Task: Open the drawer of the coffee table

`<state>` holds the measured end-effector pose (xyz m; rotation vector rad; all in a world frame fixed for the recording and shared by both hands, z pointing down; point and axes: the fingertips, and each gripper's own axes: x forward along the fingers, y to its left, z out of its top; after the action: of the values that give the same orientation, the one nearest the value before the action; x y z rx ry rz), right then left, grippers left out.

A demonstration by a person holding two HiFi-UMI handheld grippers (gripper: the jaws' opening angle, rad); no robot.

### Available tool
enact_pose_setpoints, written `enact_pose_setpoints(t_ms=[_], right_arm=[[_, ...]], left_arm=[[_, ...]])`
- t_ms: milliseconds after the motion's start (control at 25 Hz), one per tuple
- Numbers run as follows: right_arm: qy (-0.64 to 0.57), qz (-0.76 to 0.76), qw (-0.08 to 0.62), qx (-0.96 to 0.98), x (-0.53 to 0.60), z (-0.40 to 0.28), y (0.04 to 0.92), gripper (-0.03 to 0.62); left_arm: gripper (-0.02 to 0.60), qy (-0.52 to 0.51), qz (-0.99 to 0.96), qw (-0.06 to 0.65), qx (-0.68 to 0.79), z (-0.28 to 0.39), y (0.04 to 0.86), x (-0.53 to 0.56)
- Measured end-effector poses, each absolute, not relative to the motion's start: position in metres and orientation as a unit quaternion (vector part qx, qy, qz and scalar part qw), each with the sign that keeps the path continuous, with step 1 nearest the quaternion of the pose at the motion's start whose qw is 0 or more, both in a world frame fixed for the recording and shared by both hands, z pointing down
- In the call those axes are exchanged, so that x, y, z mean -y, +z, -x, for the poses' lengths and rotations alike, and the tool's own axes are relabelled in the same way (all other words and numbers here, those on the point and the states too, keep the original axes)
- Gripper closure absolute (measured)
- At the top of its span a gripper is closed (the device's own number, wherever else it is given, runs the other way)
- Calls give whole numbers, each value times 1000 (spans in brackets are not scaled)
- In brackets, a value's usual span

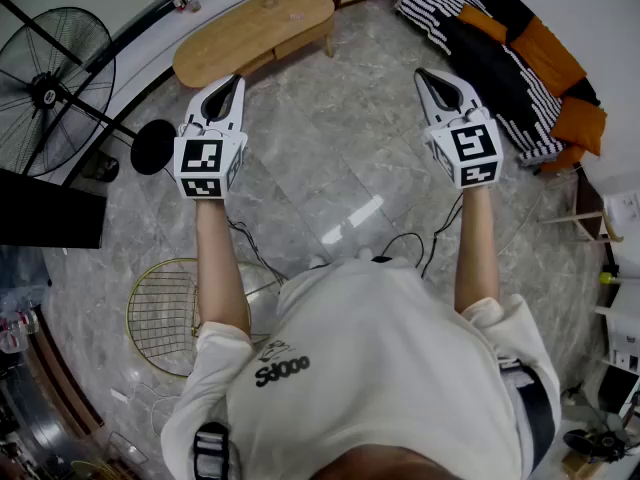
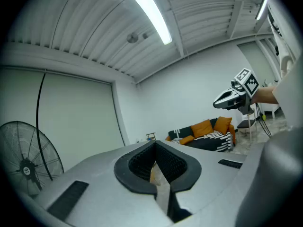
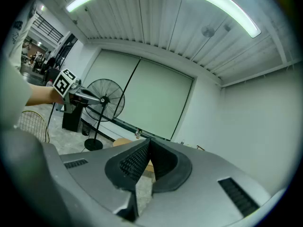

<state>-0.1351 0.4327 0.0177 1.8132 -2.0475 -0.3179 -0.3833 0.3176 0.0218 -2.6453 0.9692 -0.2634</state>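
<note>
Head view: you are holding the left claw [image 1: 232, 80] and right claw [image 1: 428, 73] closed and empty, with the coffee table [image 1: 255, 28] lying ahead, untouched, nearer the left one

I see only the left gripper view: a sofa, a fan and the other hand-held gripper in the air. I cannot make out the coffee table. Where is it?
Observer: In the head view the wooden coffee table stands on the floor ahead of the left hand-held gripper, clearly apart from it.
Operator: Does the right hand-held gripper hold anything?
Observer: No. In its own view the right hand-held gripper has its jaws together with nothing between them.
Operator: Is anything on the floor near the person?
Observer: Yes, a gold wire basket stands beside the left arm.
</note>
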Motion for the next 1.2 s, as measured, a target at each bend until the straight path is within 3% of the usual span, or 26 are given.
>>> enact_pose_setpoints(t_ms=[640,1200], right_arm=[[-89,-681,189,702,-406,168,41,588],[-79,-676,176,711,-325,124,46,588]], left_arm=[[565,-108,930,139,-323,439,49,-279],[565,-128,922,130,-341,408,61,-216]])
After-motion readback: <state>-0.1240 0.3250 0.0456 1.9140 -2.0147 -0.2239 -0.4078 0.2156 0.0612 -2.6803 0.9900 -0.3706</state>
